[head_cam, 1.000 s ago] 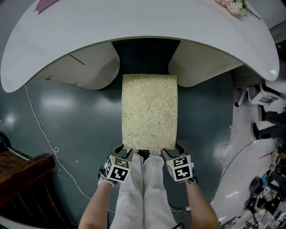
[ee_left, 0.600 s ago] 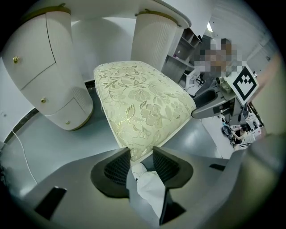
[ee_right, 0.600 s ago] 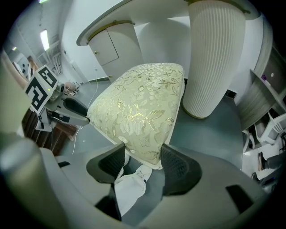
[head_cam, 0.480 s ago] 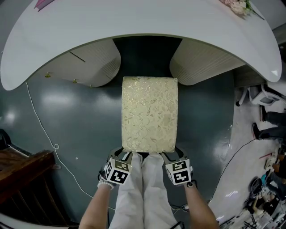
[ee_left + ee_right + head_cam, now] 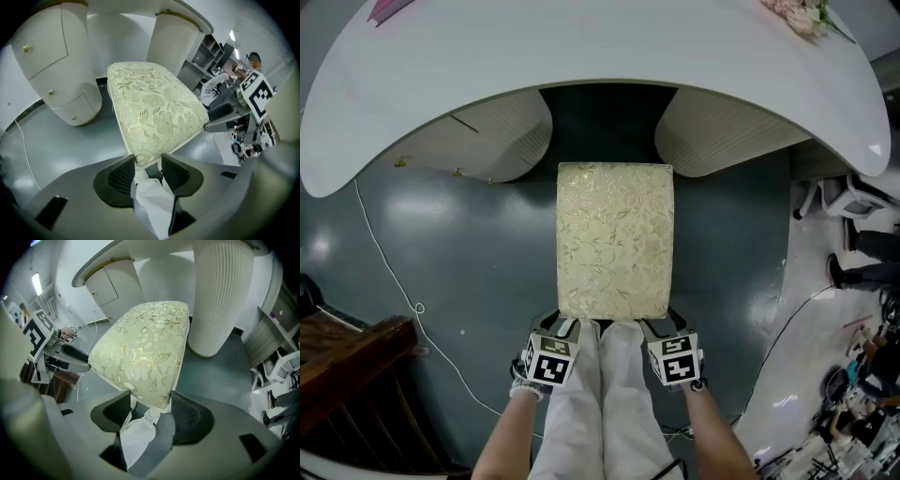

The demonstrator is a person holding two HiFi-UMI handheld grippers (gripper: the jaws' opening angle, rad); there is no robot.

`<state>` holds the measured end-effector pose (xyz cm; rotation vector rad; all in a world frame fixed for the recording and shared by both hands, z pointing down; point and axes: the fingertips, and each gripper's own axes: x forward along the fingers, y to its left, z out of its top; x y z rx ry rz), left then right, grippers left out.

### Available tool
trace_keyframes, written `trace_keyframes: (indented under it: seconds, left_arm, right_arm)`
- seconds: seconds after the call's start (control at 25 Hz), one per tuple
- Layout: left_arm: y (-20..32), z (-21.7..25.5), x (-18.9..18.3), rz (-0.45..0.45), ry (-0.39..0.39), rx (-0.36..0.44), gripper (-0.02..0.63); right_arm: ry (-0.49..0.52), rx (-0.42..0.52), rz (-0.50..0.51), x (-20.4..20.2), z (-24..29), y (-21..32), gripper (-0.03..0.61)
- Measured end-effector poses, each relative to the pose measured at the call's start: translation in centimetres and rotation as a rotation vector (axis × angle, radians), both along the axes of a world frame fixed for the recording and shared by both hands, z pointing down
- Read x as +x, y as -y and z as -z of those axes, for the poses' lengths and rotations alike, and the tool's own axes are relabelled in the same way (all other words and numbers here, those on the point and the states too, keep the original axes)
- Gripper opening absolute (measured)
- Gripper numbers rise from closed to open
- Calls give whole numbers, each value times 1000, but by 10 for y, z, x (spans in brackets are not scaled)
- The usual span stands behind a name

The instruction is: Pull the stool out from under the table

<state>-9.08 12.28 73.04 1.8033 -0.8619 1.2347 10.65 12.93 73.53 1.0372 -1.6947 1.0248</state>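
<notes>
Contact is sitting at the two near corners of the stool [image 5: 615, 239], which is standing on the dark floor [image 5: 459, 244] with its cream brocade seat in the open. Its far short end is lying just short of the near edge of the white table [image 5: 581, 47], in line with the gap between the left pedestal [image 5: 487, 141] and the right pedestal [image 5: 727, 131]. At the left, the left gripper [image 5: 566, 324] is pointing steeply down onto the seat's near left corner. Its jaws have just been opening a little, yet in the left gripper view the padded corner is filling the gap and seemingly pressing both pads, so it is reading as a grip, perhaps a loosening one. In the middle, the stool's long axis is running straight away from the person toward the table, and the person's white trouser legs [image 5: 600, 403] are standing just behind its near short end, between the two grippers. At the right, the right gripper [image 5: 657, 324] is pinching the near right corner likewise, the cushion wedged between its pads. The stool is lying directly ahead of both grippers, neither hand being nearer, so any further pull is calling for an even draw back along that axis. By its position the stool is looking already clear of the table, making release the likelier step.
</notes>
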Motion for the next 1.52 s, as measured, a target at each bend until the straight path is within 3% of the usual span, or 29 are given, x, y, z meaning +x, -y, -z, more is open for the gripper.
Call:
trace_keyframes:
  seconds: [0.08, 0.12, 0.2, 0.24, 0.32, 0.8, 0.96, 1.2, 1.52]
  left_arm:
    - [3, 7, -2, 28, -11, 2, 175]
    - [4, 12, -4, 32, -7, 4, 134]
    - [12, 26, -6, 43, -10, 34, 49]
    - [17, 35, -5, 54, -27, 57, 26]
    - [26, 56, 0, 77, -89, 89, 18]
    - [84, 199, 24, -5, -265, 199, 17]
    - [104, 250, 25, 7, -303, 276, 15]
    - [135, 321, 24, -72, -308, 408, 15]
    - [163, 415, 24, -90, -348, 570, 17]
  right_arm:
    - [-3, -4, -38, 3, 5, 0, 273]
    - [-8, 0, -60, 6, 9, 2, 268]
    - [-32, 25, -99, 11, 22, 10, 173]
    - [-43, 43, -113, 13, 30, 16, 105]
    - [-47, 84, -122, 13, 50, 30, 57]
    - [36, 292, -147, -2, 190, 89, 46]
    - [63, 346, -149, -3, 237, 98, 44]
    - [83, 446, -139, -9, 307, 107, 40]
    - [94, 601, -128, -3, 396, 123, 40]
